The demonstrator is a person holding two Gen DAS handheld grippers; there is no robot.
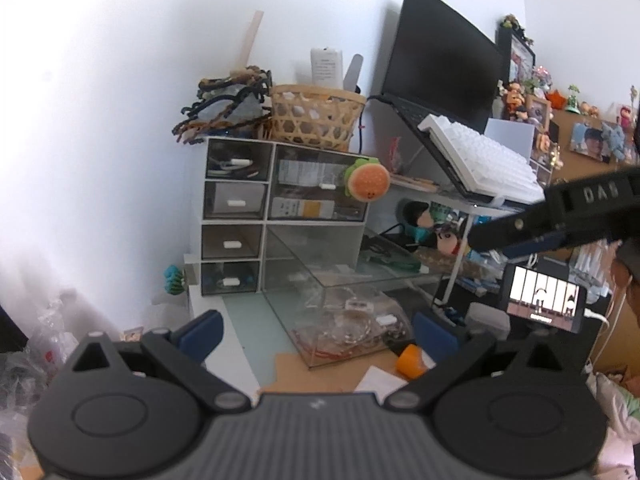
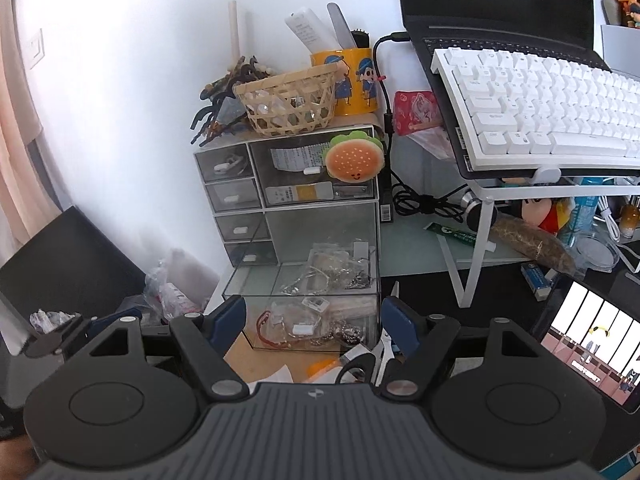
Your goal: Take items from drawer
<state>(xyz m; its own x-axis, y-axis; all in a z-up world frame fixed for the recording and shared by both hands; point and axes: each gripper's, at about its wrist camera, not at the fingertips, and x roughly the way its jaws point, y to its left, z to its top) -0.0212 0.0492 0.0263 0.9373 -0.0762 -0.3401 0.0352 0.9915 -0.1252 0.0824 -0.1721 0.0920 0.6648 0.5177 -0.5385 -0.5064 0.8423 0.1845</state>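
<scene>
A clear plastic drawer (image 1: 340, 320) is pulled far out of the white drawer cabinet (image 1: 280, 216) and rests on the desk; it also shows in the right wrist view (image 2: 312, 308). It holds small bags of jewellery and a red cord (image 2: 280, 328). My left gripper (image 1: 316, 336) is open and empty, just in front of the drawer. My right gripper (image 2: 314, 320) is open and empty, its blue fingertips (image 2: 230, 316) on either side of the drawer's front end. The right gripper also shows in the left wrist view (image 1: 560, 220), above and to the right of the drawer.
A woven basket (image 2: 288, 100) and yellow mug (image 2: 352, 80) sit on the cabinet; a burger toy (image 2: 352, 156) hangs on it. A laptop with white keyboard (image 2: 540, 100) sits on a stand. A phone (image 2: 592, 340) is at right. Scissors (image 2: 368, 356) and an orange item (image 1: 410, 360) lie near the drawer.
</scene>
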